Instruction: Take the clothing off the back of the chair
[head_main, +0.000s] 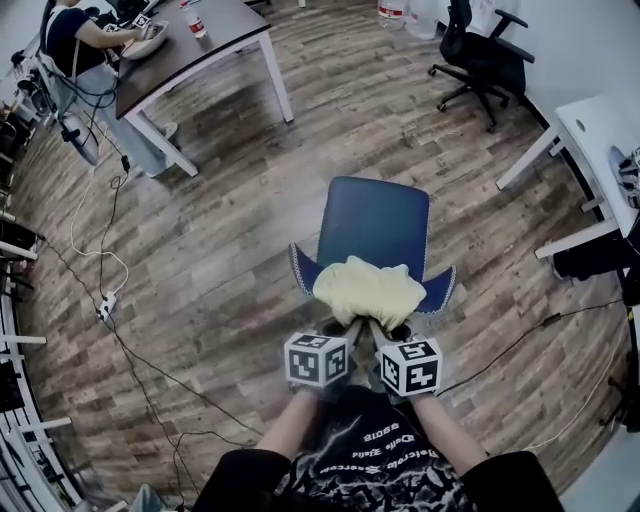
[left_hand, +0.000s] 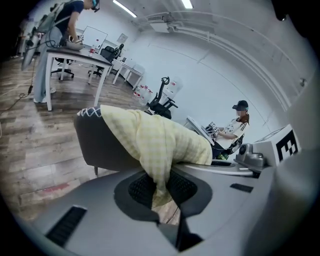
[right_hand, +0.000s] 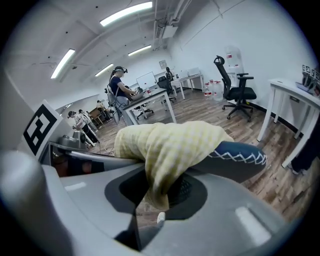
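Note:
A pale yellow checked garment (head_main: 368, 290) hangs over the back of a blue chair (head_main: 373, 225) just in front of me. My left gripper (head_main: 352, 325) and right gripper (head_main: 378, 328) sit side by side at its near hem. In the left gripper view the cloth (left_hand: 155, 140) drapes down off the chair back (left_hand: 102, 145) into the left gripper (left_hand: 159, 187), whose pads pinch a fold. The right gripper view shows the same cloth (right_hand: 170, 142) lying over the chair back (right_hand: 235, 155), with a fold pinched in the right gripper (right_hand: 160, 187).
A dark-topped desk (head_main: 190, 55) with a seated person stands at the far left. A black office chair (head_main: 480, 55) is at the far right, and a white desk (head_main: 600, 130) stands on the right. Cables (head_main: 100, 300) trail across the wooden floor on the left.

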